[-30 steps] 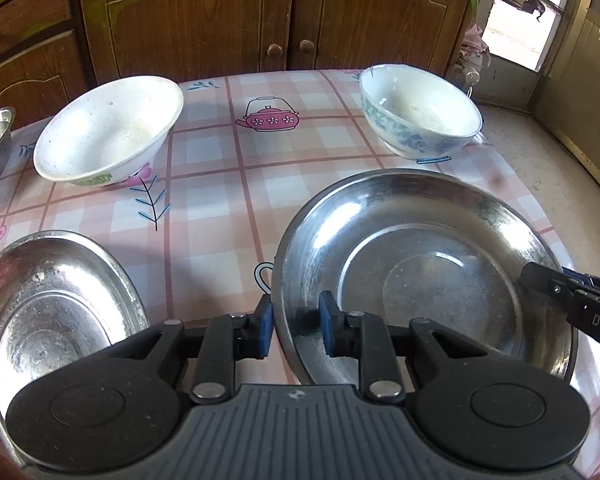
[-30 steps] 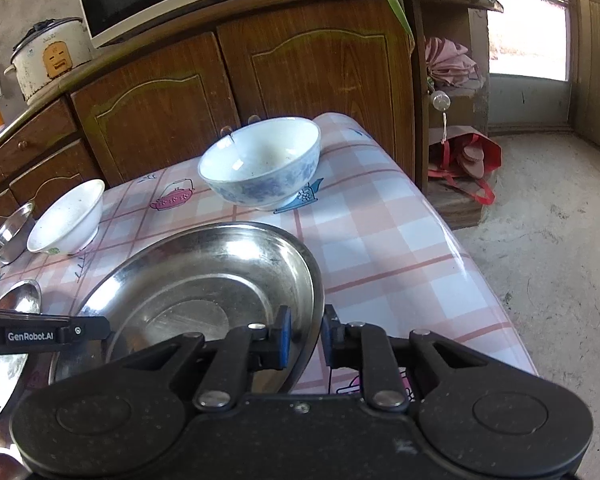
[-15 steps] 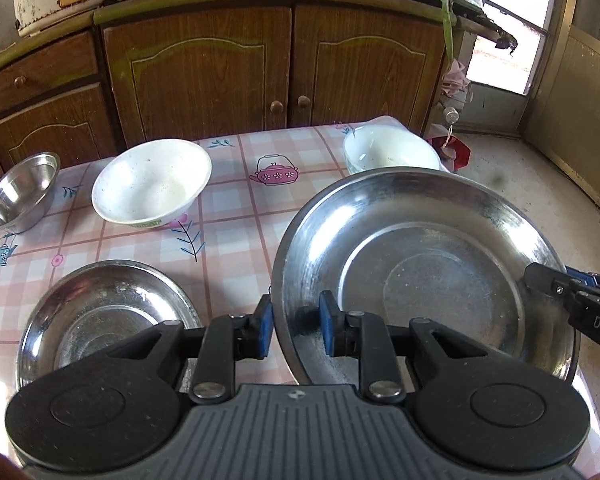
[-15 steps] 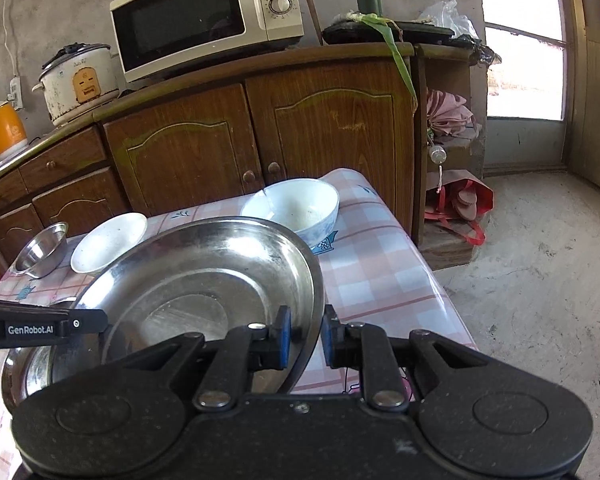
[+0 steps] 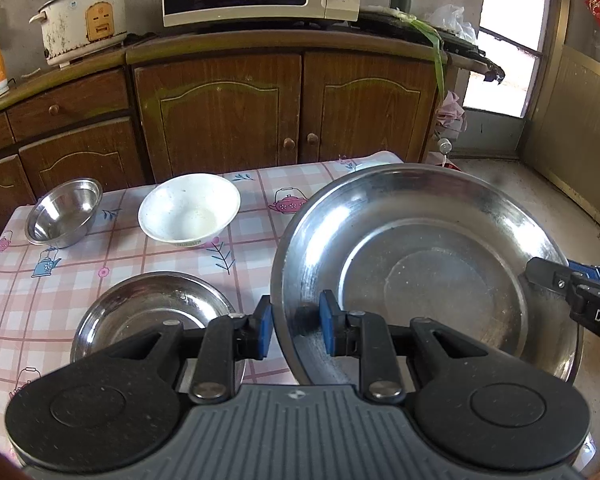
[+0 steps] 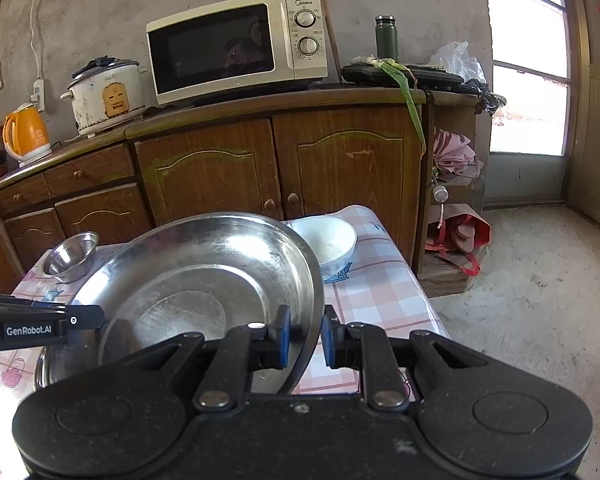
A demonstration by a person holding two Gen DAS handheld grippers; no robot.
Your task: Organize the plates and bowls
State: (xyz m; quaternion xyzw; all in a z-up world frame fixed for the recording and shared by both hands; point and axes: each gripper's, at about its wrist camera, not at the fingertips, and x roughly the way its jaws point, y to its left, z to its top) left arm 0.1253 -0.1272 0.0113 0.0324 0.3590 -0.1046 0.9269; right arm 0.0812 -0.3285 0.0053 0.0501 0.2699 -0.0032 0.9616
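Observation:
A large steel plate [image 5: 424, 264] hangs above the table, held from both sides. My left gripper [image 5: 294, 330] is shut on its left rim, and my right gripper [image 6: 303, 338] is shut on its right rim [image 6: 312, 292]. The right gripper's fingers [image 5: 556, 280] show at the plate's far edge in the left wrist view. Below on the checked tablecloth [image 5: 112, 248] lie a second steel plate [image 5: 152, 312], a white bowl [image 5: 188, 210], a small steel bowl [image 5: 64, 212] and a white-and-blue bowl [image 6: 328, 242].
Brown wooden cabinets [image 5: 284, 108] stand behind the table, with a microwave [image 6: 236, 46], a rice cooker [image 6: 106, 96] and an orange kettle [image 6: 24, 134] on top. Bare concrete floor [image 6: 540, 304] lies to the right, with a red bag [image 6: 460, 240] by the cabinet.
Both grippers have risen with the large steel plate, lifting it off the table. The table's bowls and the other plate now look smaller and lower, and the countertop has come into view.

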